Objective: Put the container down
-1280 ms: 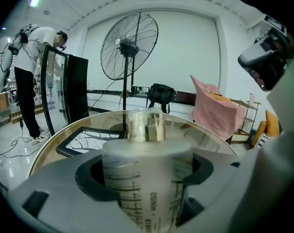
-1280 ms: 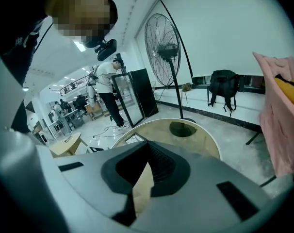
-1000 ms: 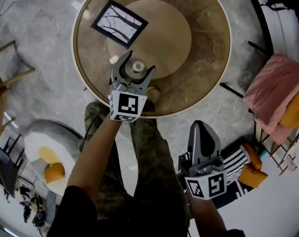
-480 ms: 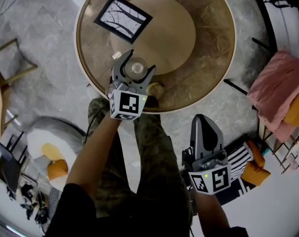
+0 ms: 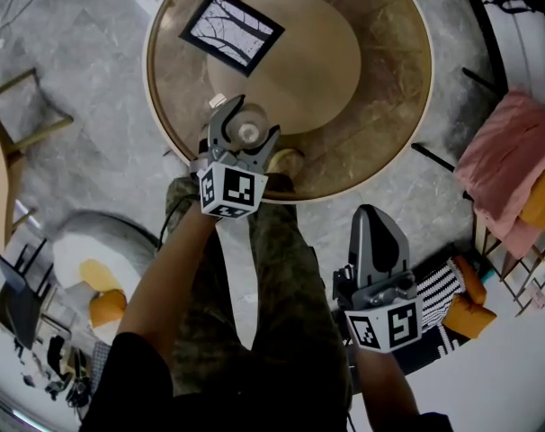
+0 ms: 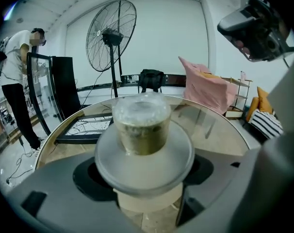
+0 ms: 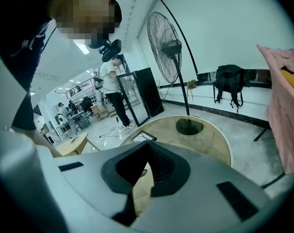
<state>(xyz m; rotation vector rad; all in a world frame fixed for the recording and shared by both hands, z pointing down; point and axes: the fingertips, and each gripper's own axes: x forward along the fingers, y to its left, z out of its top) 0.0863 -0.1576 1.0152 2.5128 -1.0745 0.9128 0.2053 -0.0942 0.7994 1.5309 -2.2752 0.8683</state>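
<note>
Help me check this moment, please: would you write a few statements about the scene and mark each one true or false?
1. The left hand-held gripper is shut on the clear lidded plastic container with greenish contents. True.
2. The right hand-held gripper holds a second container. False: its jaws are together with nothing between them.
3. The black-framed picture lies on the round glass-topped table. True.
4. The right hand-held gripper hangs over the table. False: it is off the table, beside the person's leg.
5. A pink cloth lies on the table. False: the pink cloth hangs apart from the table, to its right.
</note>
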